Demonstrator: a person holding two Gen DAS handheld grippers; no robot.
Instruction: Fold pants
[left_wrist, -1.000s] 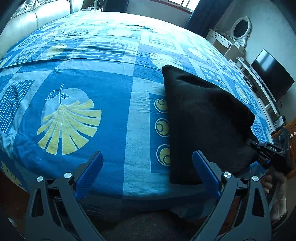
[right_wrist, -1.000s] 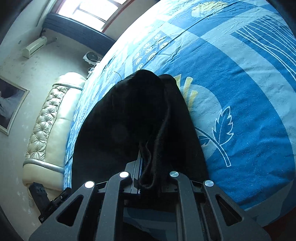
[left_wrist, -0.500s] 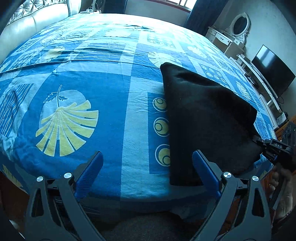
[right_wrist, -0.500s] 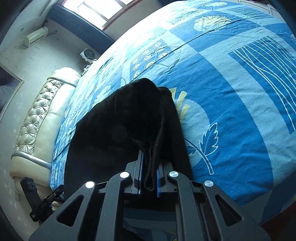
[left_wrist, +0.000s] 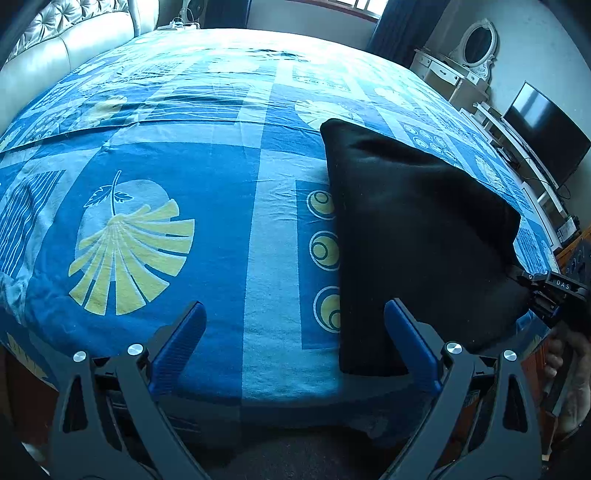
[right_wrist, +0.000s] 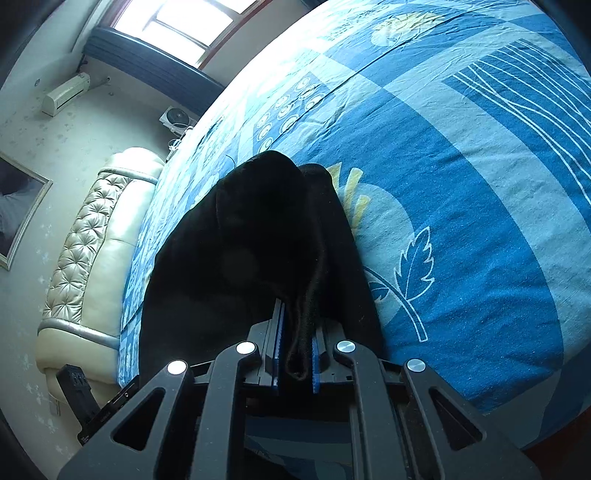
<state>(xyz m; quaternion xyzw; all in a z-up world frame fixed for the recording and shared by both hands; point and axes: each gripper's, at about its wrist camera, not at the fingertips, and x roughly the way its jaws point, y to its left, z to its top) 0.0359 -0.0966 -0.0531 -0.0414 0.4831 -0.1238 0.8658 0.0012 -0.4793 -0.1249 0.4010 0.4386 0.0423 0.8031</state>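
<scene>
Black pants (left_wrist: 413, 236) lie folded on the right part of a blue patterned bed, reaching its near edge. My left gripper (left_wrist: 295, 339) is open and empty above the bed's near edge, its right finger (left_wrist: 410, 339) beside the pants' near corner. My right gripper (right_wrist: 295, 354) is shut on a bunched edge of the pants (right_wrist: 258, 243) and lifts that side slightly; it also shows at the right of the left wrist view (left_wrist: 550, 291).
The bedspread (left_wrist: 155, 229) spreads wide to the left of the pants. A padded cream headboard (right_wrist: 96, 251) stands at one side. A TV (left_wrist: 543, 144) and a white dresser with mirror (left_wrist: 458, 70) stand along the right wall.
My right gripper has pulled the held pants edge slightly, shifting the cloth. The left gripper has stayed open and drifted a little nearer the pants.
</scene>
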